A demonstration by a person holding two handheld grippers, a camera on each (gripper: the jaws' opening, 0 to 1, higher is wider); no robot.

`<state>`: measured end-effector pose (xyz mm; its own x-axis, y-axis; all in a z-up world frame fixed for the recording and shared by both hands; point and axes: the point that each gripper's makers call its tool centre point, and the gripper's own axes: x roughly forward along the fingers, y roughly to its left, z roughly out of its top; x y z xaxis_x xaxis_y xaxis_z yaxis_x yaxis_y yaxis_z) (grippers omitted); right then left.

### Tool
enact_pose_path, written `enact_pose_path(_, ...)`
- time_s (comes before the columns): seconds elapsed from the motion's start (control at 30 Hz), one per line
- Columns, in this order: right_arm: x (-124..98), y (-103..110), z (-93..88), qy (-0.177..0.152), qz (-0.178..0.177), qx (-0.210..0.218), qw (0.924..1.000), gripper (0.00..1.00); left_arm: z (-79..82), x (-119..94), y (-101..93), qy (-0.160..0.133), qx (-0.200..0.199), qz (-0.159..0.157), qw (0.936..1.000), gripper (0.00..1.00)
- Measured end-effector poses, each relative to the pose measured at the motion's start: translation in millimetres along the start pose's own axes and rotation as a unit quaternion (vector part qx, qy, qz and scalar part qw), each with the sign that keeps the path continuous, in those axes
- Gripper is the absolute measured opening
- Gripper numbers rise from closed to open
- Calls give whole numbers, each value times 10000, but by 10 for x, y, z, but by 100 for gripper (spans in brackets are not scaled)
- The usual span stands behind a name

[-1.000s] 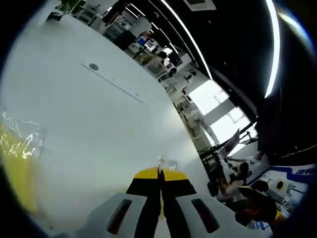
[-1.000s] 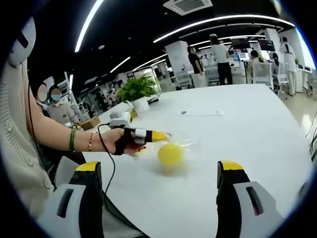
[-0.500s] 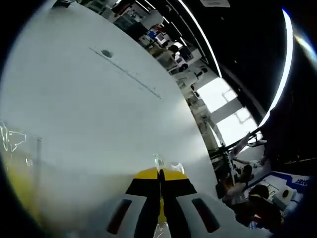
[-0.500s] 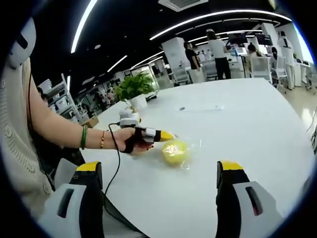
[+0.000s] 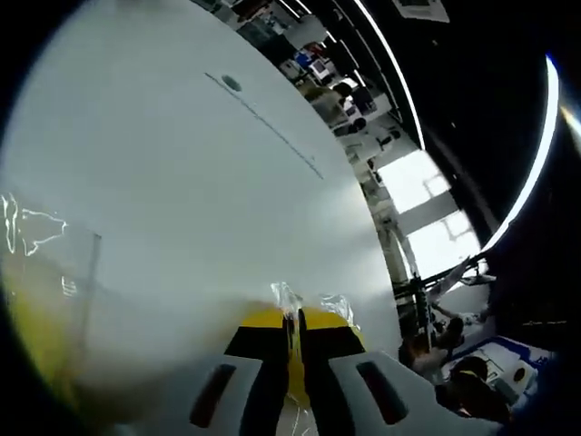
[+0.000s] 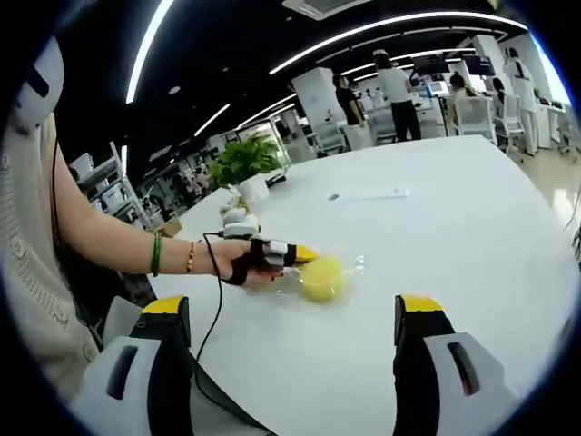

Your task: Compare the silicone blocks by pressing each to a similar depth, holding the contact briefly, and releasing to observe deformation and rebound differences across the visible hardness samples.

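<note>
Now left tool (image 6: 304, 255) tip touching yellow block (image 6: 320, 278).

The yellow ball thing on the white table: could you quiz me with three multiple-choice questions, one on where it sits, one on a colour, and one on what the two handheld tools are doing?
1. Where does the yellow block lie?
A. On the white table
B. On the floor
C. In the potted plant

2. What colour are the tips of the right gripper?
A. Red
B. Yellow
C. Green

3. How do the two grippers stand?
A. Both wide open
B. Both shut
C. Left gripper shut on clear wrapping, right one open

Answers:
1. A, it rests in clear film on the tabletop.
2. B, both fingers end in yellow caps.
3. C, the left gripper view shows its fingers together pinching film; the right ones stand far apart with nothing between.
</note>
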<state>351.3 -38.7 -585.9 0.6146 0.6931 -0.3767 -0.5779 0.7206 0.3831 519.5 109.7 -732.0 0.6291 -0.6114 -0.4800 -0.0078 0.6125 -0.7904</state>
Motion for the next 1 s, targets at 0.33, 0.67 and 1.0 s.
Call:
enact_pose_path(0.33, -139, 71, 2, -169, -123, 92, 9997, 86, 38, -469, -139, -33, 1004, 365, 9943, 34)
enact_pose_path(0.67, -260, 443, 194, -1109, 37, 699, 9914, 86, -5, -1373, -605, -428, 2093, 54, 9769, 40)
enact_pose_path(1.0, -254, 868, 191, -1468, 346, 617, 9866, 90, 6, -2436, -734, -1154, 2585, -251, 9588, 49)
